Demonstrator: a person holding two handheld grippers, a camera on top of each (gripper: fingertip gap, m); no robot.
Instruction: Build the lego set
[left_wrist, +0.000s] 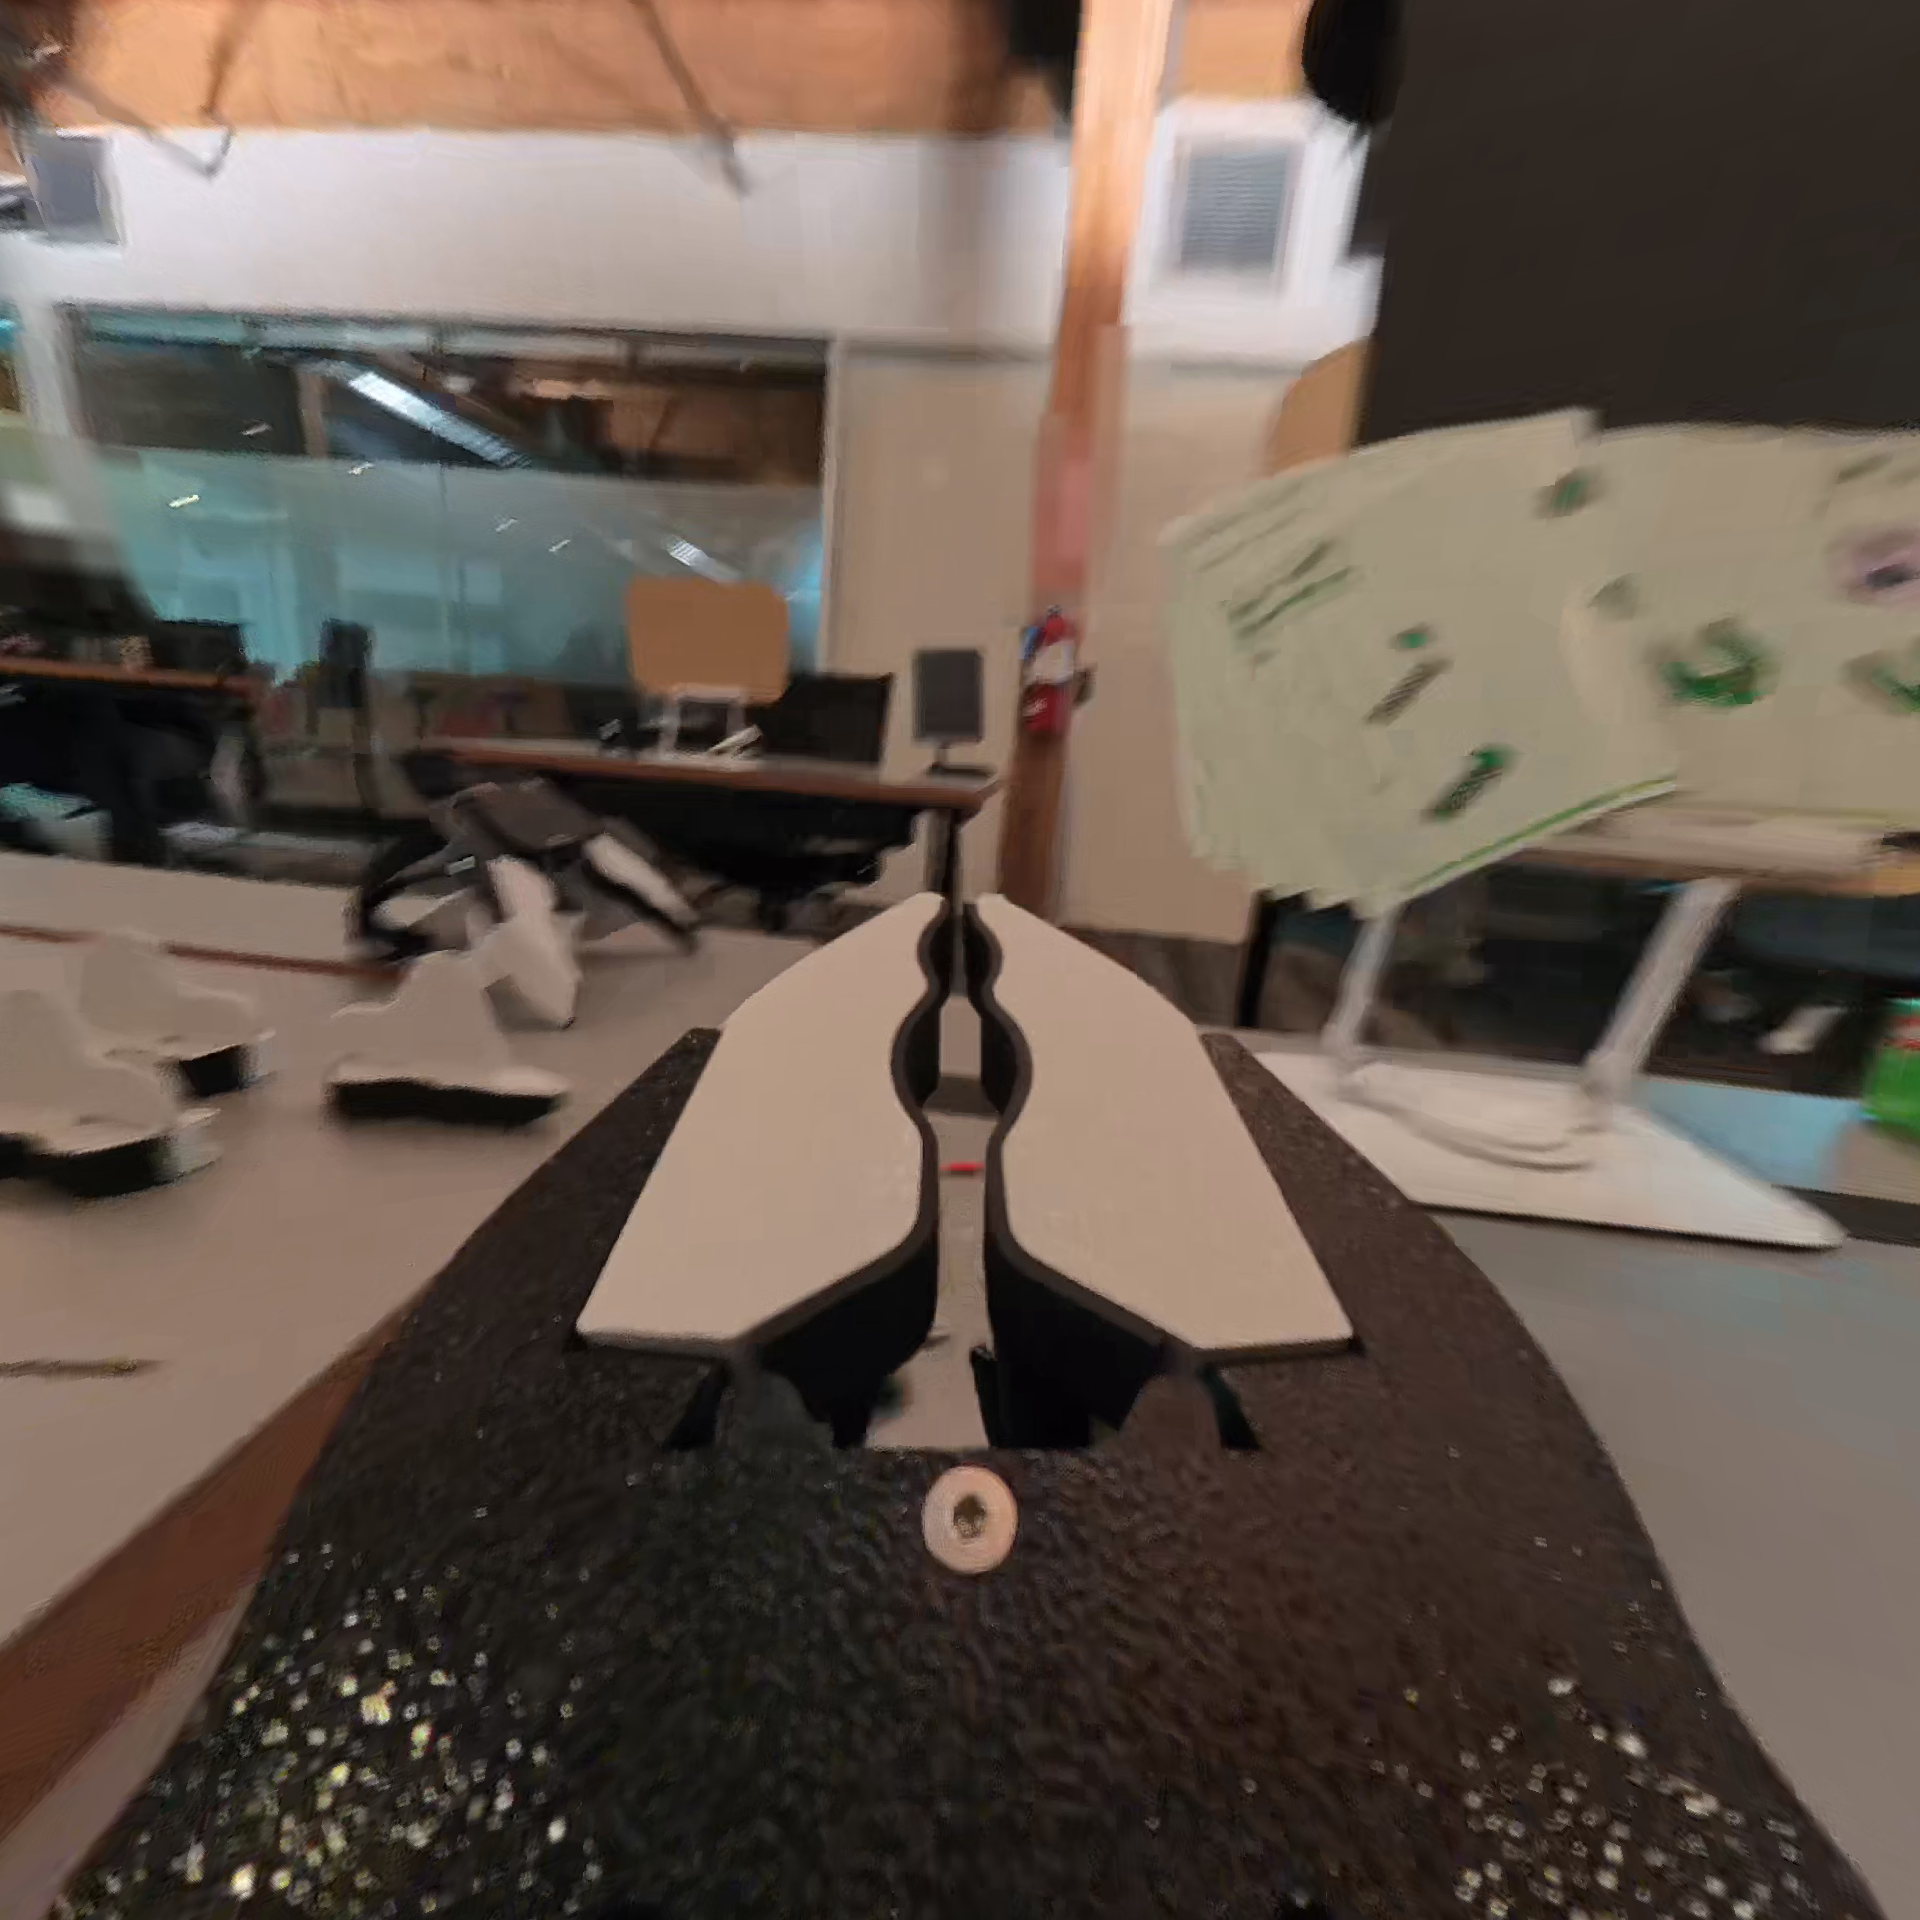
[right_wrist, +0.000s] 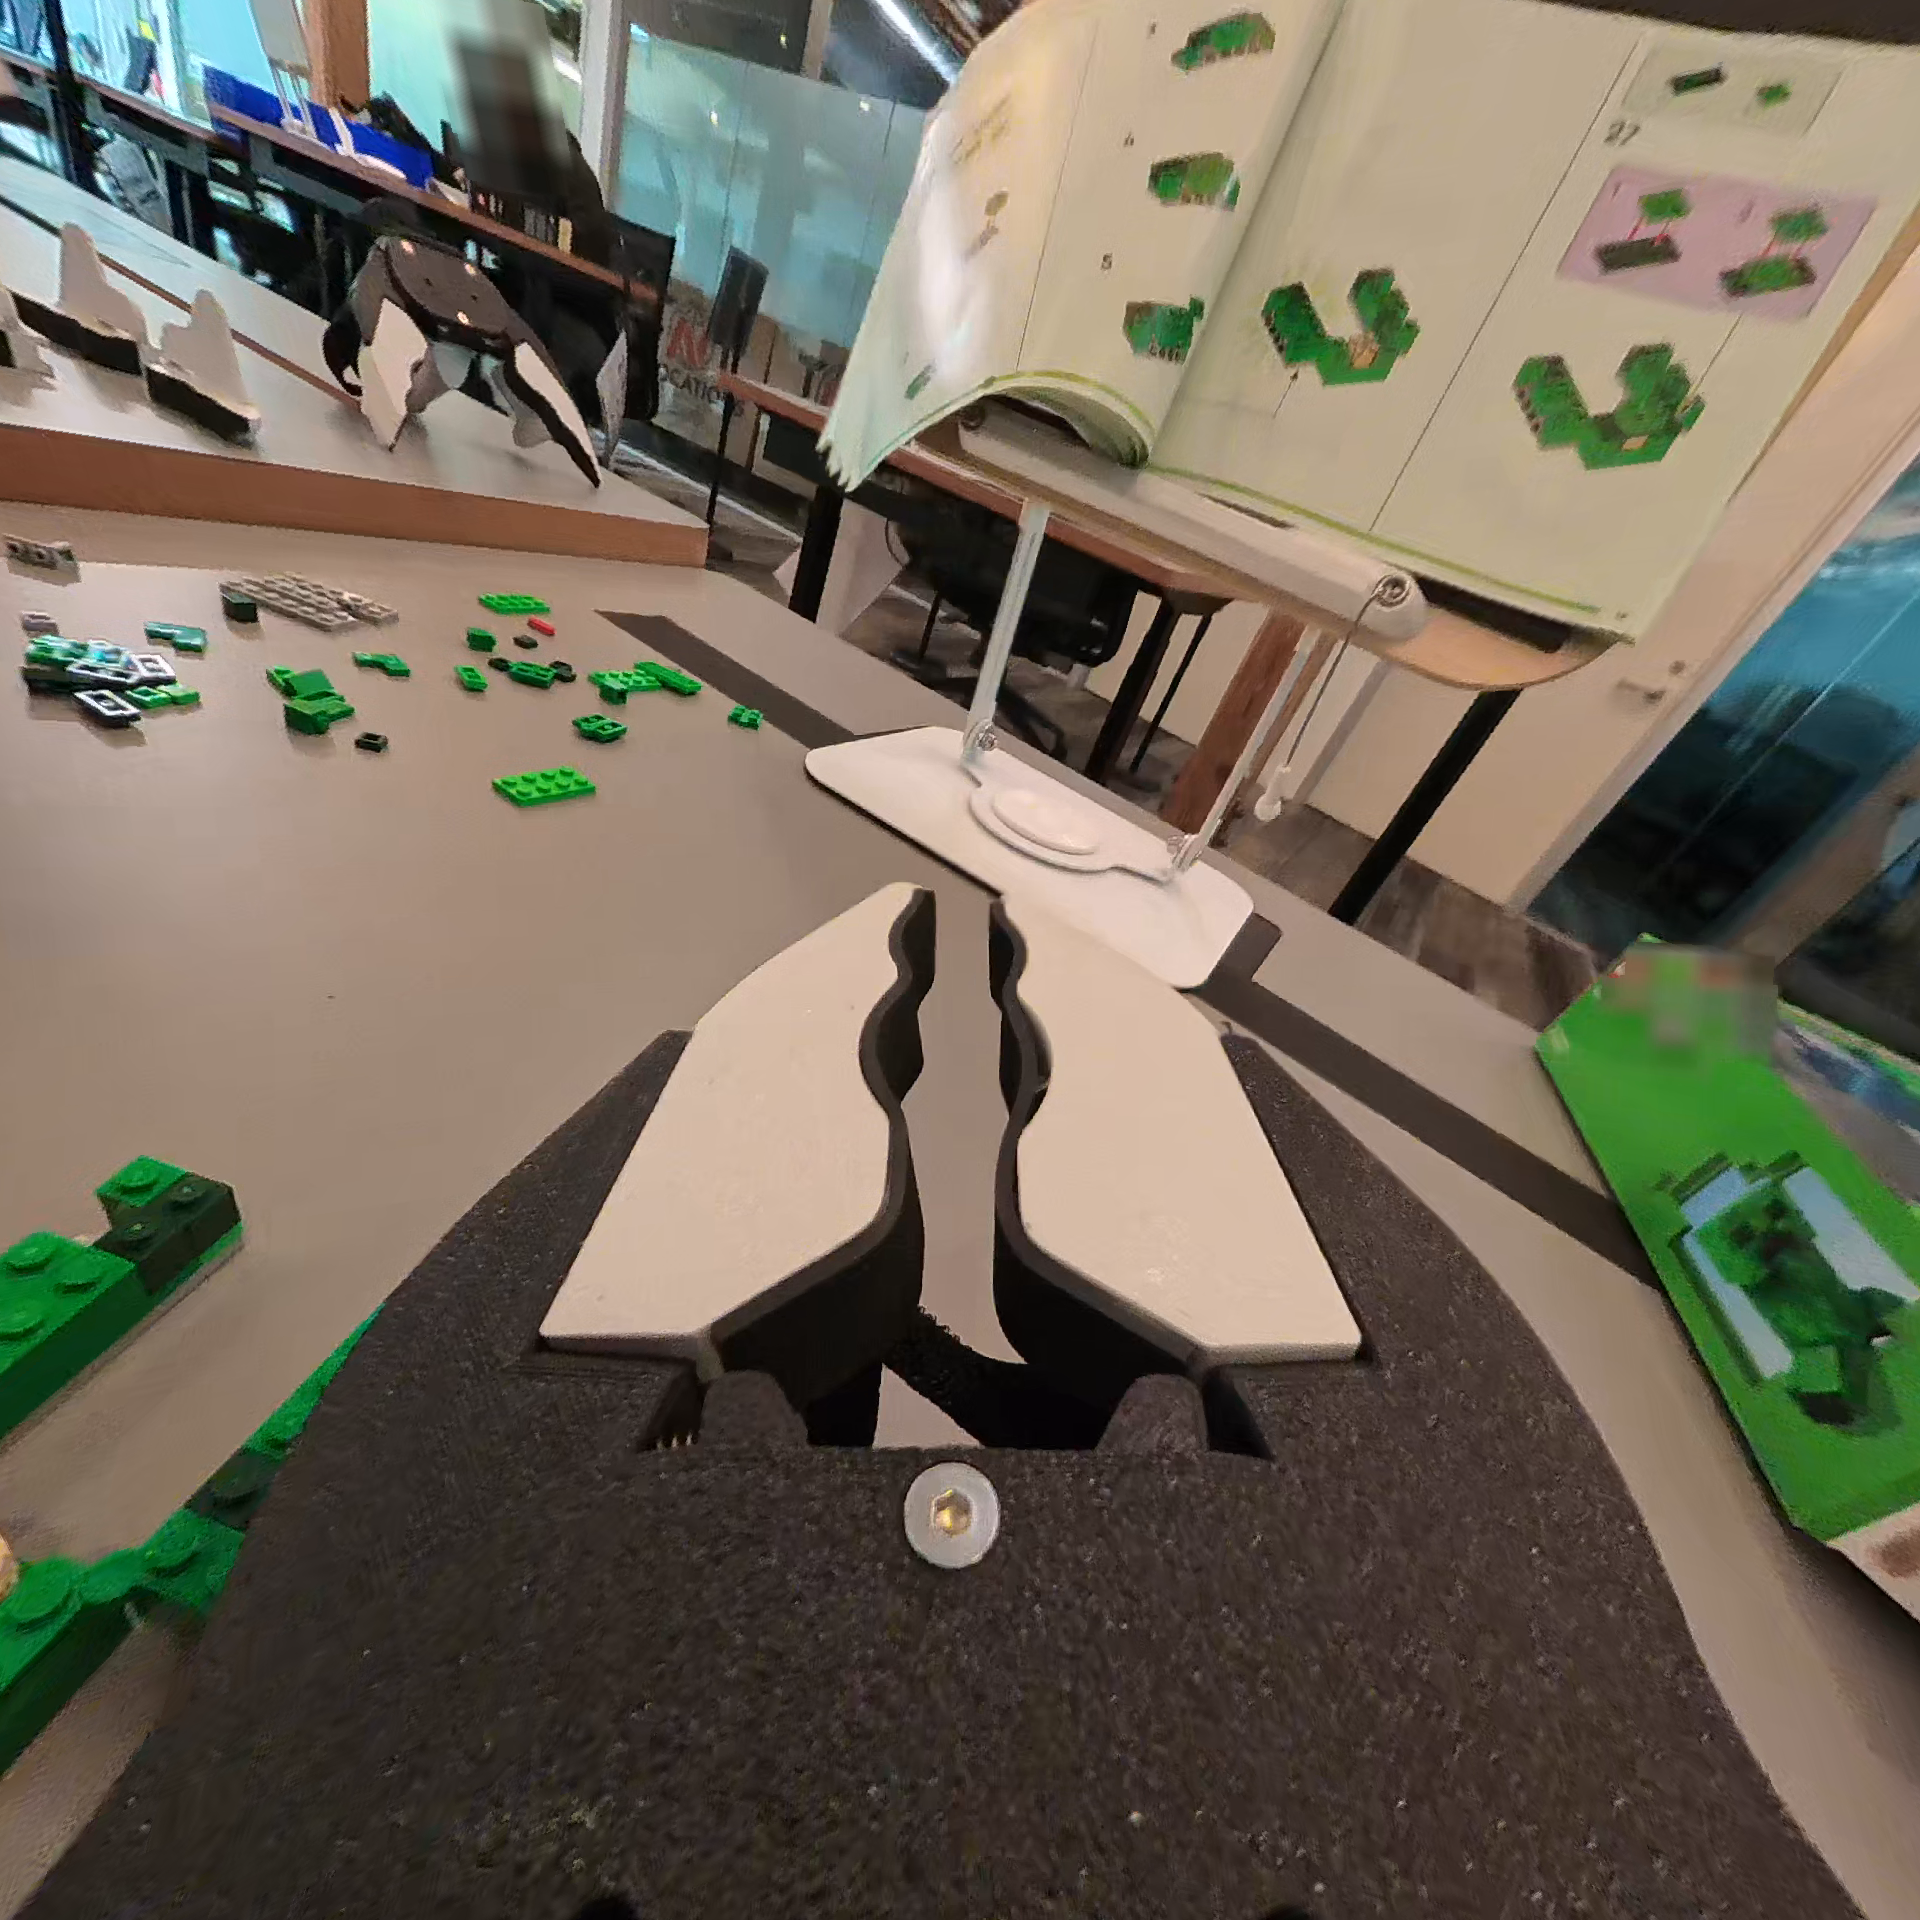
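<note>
My left gripper (left_wrist: 958, 916) is shut and empty, held above the grey table (left_wrist: 260, 1278); a tiny red piece (left_wrist: 961, 1166) shows through the slit between its fingers. My right gripper (right_wrist: 956, 906) is almost shut with a narrow slit at the tips and nothing in it, low over the table (right_wrist: 416, 935). Loose green bricks lie far left, among them a green plate (right_wrist: 542, 785), a grey plate (right_wrist: 307, 601) and a small red piece (right_wrist: 538, 624). A partly built green model (right_wrist: 94, 1288) sits at the lower left edge.
An open instruction booklet (right_wrist: 1403, 260) rests on a white stand (right_wrist: 1039, 831) ahead right; it also shows blurred in the left wrist view (left_wrist: 1558, 644). The green set box (right_wrist: 1766, 1299) lies at the right. A spare gripper (right_wrist: 457, 343) and white finger parts (right_wrist: 197, 364) lie on the neighbouring table.
</note>
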